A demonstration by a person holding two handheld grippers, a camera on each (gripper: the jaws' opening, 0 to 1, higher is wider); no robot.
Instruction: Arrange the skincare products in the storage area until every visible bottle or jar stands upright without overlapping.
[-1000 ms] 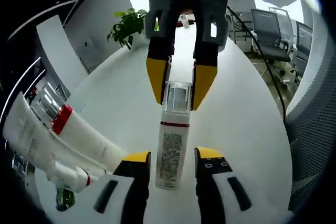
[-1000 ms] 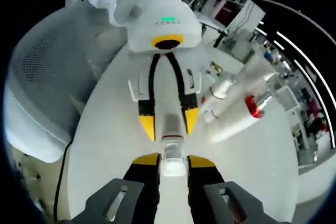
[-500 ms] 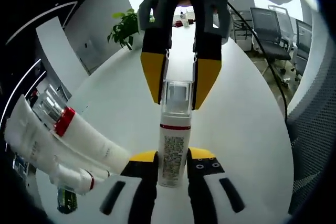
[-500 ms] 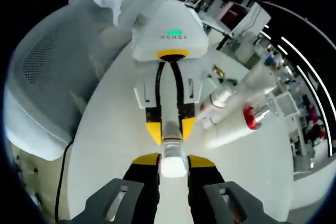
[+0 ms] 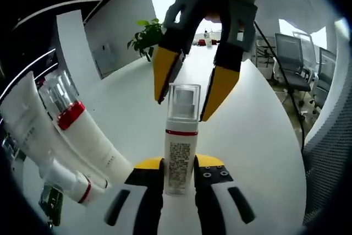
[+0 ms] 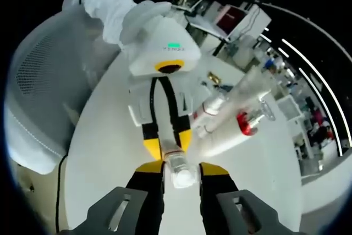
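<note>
**Pump bottle pinched in my left tool, right tool spread at its cap**

Left gripper view: my left tool [image 5: 179,177] is clamped on the lower body of the white pump bottle [image 5: 179,147], which has a red band under a clear cap. Beyond it my right tool [image 5: 197,89] comes in from the top, its yellow fingertips spread either side of the clear cap, with a gap showing on both sides. To the left, on the white worktop [image 5: 253,136], lies a cluster of white tubes [image 5: 66,141], one with a red collar. A potted plant [image 5: 146,34] and office chairs [image 5: 291,61] stand far back.

Right gripper view: my right tool [image 6: 181,171] brackets the clear cap [image 6: 180,173] loosely, jaws parted. The left tool [image 6: 165,144] holds the bottle from the far side, gripped by a gloved hand [image 6: 140,17]. The tubes [image 6: 231,125] lie to the right, apart from the bottle.
</note>
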